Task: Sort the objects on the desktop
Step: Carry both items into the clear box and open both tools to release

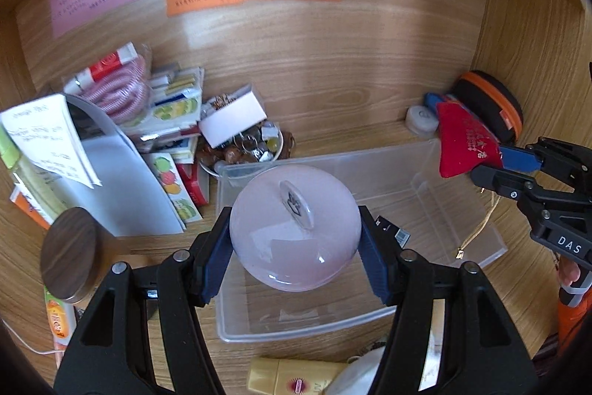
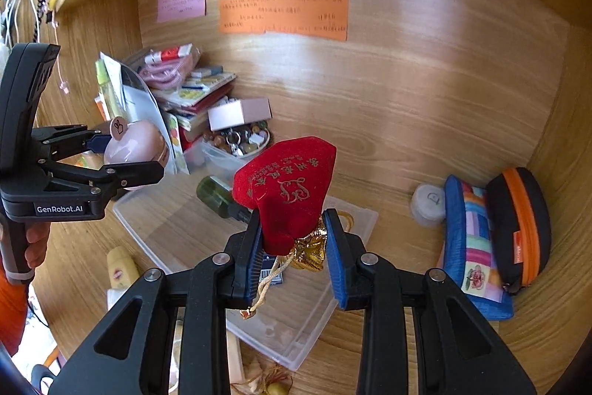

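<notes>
My left gripper (image 1: 295,247) is shut on a round pale pink jar (image 1: 295,232) with a small disc tab on top, held above the clear plastic bin (image 1: 458,210). The jar also shows in the right wrist view (image 2: 135,147). My right gripper (image 2: 292,247) is shut on a red velvet pouch (image 2: 286,189) with gold lettering and a gold cord, held over the bin (image 2: 177,228). In the left wrist view the pouch (image 1: 464,143) hangs at the bin's far right corner.
A pile of booklets and a pink coiled cord (image 1: 122,91) sits at the back left beside a bowl of trinkets (image 1: 240,150). A black-orange case (image 2: 518,224), a patchwork pouch (image 2: 470,247) and a white round box (image 2: 429,204) stand at the right wall. A dark green bottle (image 2: 216,195) lies by the bin.
</notes>
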The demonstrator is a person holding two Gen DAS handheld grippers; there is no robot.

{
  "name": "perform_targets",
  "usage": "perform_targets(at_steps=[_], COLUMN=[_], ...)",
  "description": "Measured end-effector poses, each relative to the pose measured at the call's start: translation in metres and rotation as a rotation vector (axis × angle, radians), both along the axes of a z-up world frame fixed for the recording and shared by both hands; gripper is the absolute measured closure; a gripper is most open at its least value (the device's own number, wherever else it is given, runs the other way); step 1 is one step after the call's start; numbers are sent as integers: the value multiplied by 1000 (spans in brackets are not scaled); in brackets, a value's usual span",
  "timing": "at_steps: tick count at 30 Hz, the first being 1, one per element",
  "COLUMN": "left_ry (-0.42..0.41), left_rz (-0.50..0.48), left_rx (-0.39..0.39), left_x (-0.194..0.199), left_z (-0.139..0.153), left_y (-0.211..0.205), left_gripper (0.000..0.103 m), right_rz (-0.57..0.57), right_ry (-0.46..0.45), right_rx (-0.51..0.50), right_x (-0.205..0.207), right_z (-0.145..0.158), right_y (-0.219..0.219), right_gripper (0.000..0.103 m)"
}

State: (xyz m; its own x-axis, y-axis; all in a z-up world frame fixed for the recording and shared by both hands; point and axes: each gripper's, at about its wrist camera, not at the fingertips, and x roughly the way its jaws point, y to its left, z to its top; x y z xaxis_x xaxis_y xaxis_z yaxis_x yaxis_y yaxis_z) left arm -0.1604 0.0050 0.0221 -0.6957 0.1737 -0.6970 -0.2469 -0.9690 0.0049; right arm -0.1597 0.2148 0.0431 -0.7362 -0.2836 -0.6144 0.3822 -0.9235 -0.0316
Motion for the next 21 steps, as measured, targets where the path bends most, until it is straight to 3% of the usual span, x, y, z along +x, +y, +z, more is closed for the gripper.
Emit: perform_targets(at_steps=[21], left_ry=[-169], left_rz=[-59], left_rx=[-57], left_x=[-35], left_z=[-61], left_y=[27], left_gripper=[41], right_rz=[35], right_ry=[-151], right_rx=[87], right_x=[-34], right_z=[-59], right_y=[-14], right_gripper=[75])
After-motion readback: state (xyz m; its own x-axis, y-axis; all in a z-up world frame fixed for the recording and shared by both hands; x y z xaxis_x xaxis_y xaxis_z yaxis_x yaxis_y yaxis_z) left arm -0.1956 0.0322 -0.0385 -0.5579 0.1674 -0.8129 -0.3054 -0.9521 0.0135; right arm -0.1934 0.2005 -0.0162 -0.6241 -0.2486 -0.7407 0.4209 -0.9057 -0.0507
